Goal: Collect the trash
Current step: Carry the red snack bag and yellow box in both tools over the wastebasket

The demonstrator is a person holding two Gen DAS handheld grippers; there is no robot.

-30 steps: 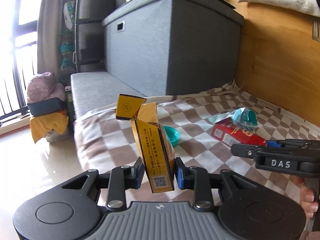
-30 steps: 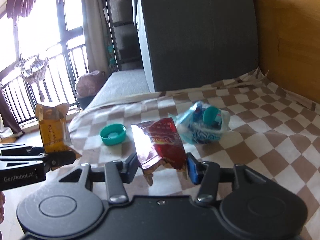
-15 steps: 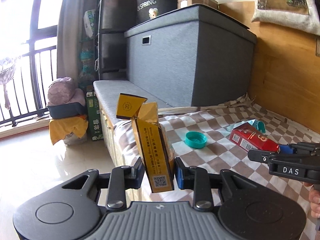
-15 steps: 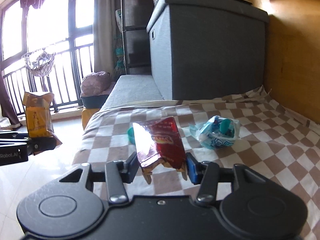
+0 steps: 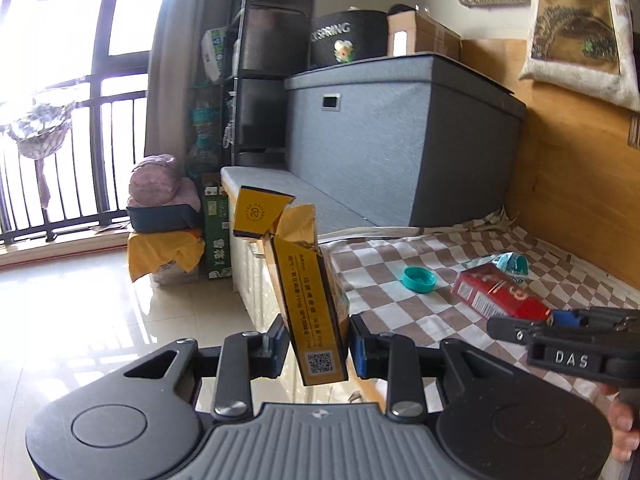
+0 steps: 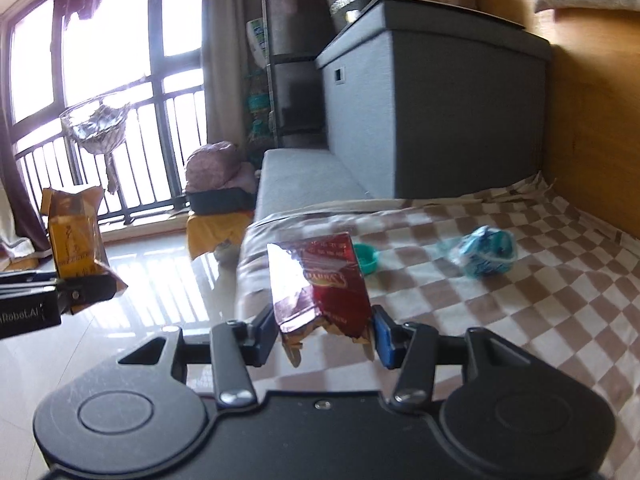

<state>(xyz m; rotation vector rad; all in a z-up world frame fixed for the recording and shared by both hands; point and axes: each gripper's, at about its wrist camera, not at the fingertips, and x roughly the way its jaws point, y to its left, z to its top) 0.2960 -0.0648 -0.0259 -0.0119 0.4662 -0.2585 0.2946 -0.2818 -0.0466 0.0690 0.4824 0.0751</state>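
While clamped: left claw point(image 5: 316, 346) on yellow carton point(image 5: 308, 300), frame centre; right claw point(image 6: 324, 334) on red packet point(image 6: 320, 288). Teal cap point(image 5: 419, 279), blue wrapper point(image 6: 486, 250) on checkered cloth point(image 6: 500, 320), right.

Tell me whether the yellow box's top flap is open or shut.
Open: the yellow box, gripped in the left claw, has its top flap lifted and bent aside.

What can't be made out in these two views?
- Any trash bin: in neither view.
- Contents of the blue wrapper: blurred in the right view, half hidden by the red pack in the left.
- Print on the yellow pack: too small.
- Person's hand: cut off by the frame edge.
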